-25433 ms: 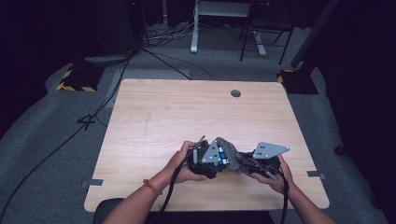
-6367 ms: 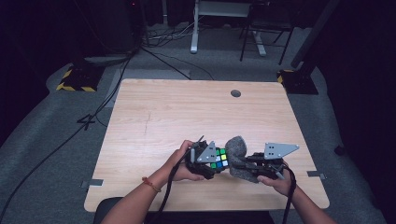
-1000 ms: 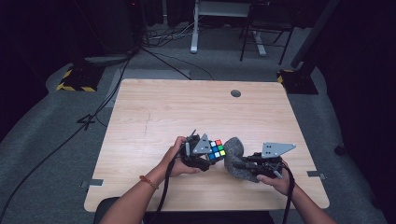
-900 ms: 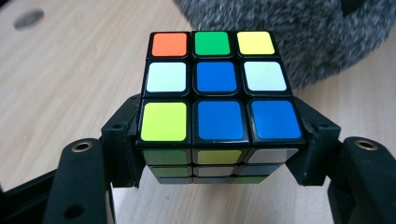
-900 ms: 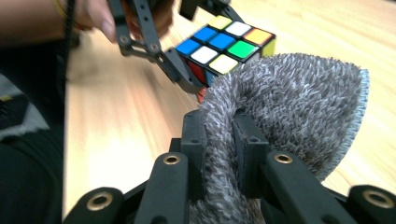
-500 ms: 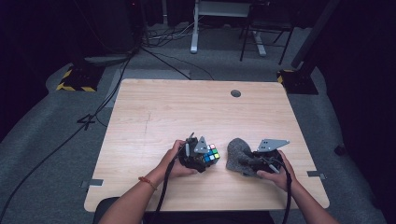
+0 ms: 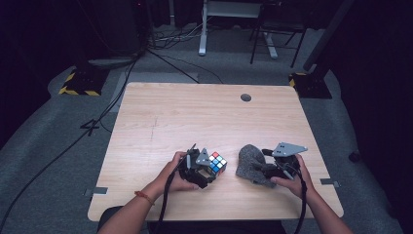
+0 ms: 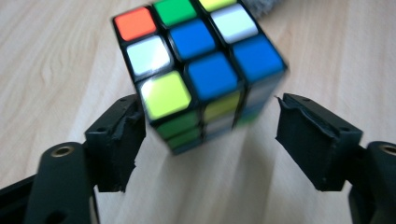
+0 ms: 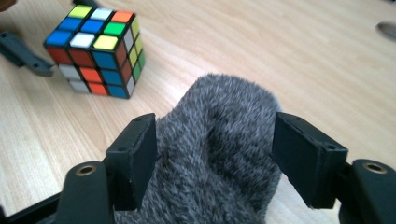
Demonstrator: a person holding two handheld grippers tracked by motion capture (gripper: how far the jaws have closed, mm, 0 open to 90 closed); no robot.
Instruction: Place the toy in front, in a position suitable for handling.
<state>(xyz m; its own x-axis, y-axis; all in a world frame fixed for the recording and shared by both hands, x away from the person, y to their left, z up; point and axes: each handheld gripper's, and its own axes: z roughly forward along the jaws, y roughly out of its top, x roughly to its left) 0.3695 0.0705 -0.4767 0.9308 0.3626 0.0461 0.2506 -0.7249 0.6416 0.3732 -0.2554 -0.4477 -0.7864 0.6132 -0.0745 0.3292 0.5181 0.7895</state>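
**Cube and grey cloth on the wooden table, both tongs standing apart**

Table [image 7: 195,117]: pale wood, rectangular, with a round dark grommet [image 7: 246,97] near its far edge. All items lie toward the near edge.

Grey cloth [image 7: 251,163]: fuzzy, bunched into a mound, right of centre on the tabletop. In the right gripper view it bulges up between the two black jaws, close against the left jaw's pad, with a narrow gap at the right one.

Right gripper [image 9: 212,154]: held in the person's right hand, grey three-cornered plate on top. Its jaws have just been opening and stand wide, the cloth between them but not pinched.

Left gripper [image 8: 208,135]: held in the left hand, just left of the cube. Its jaws have just been opening; they stand apart, with the cube's near corner between them. The left pad lies at the cube's edge, and the right pad is clear of it.

Colour cube [image 7: 217,162]: three-by-three puzzle with mixed faces, set on the table between the two grippers, near the cloth but apart from it. It is blurred in the left gripper view.
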